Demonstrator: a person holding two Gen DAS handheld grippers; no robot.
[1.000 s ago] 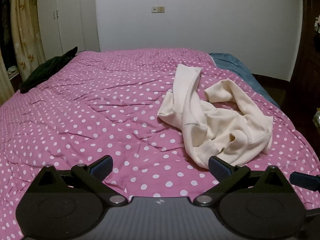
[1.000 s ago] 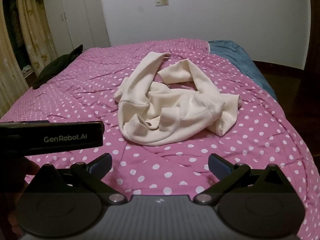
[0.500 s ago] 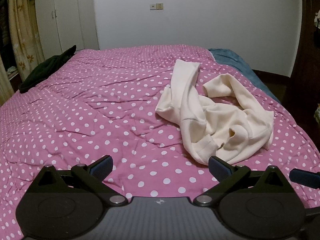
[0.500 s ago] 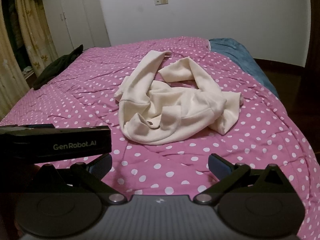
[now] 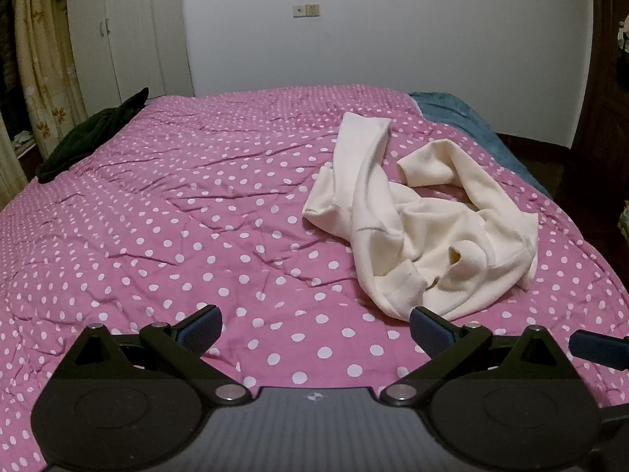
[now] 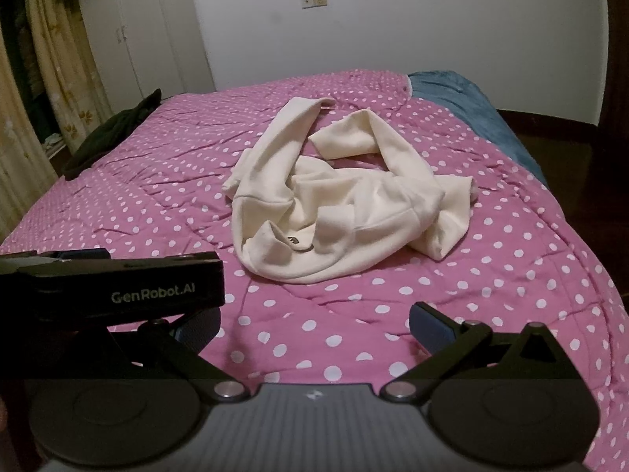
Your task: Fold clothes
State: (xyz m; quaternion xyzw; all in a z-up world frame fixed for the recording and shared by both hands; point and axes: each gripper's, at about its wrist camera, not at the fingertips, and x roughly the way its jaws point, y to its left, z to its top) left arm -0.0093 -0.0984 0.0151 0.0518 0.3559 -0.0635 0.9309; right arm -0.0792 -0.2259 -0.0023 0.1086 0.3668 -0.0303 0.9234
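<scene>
Cream sweatshirt (image 6: pixel 338 204) is lying crumpled on the pink polka-dot bedspread (image 5: pixel 177 212), well short of the teal blanket (image 6: pixel 471 106). Left gripper (image 5: pixel 314 324) and right gripper (image 6: pixel 312 324) are both spread wide, holding nothing. I'd grab the sleeves first and spread it flat.

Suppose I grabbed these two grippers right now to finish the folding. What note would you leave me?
Left gripper: open, empty, hovering over the pink polka-dot bedspread.
Right gripper: open, empty, also short of the garment.
Crumpled cream long-sleeved sweatshirt: lies in a heap on the bedspread, sleeves tangled, untouched by either gripper.
Done: nothing folded yet.
Left: grasp it, spread it flat, fold sleeves and body.
</scene>
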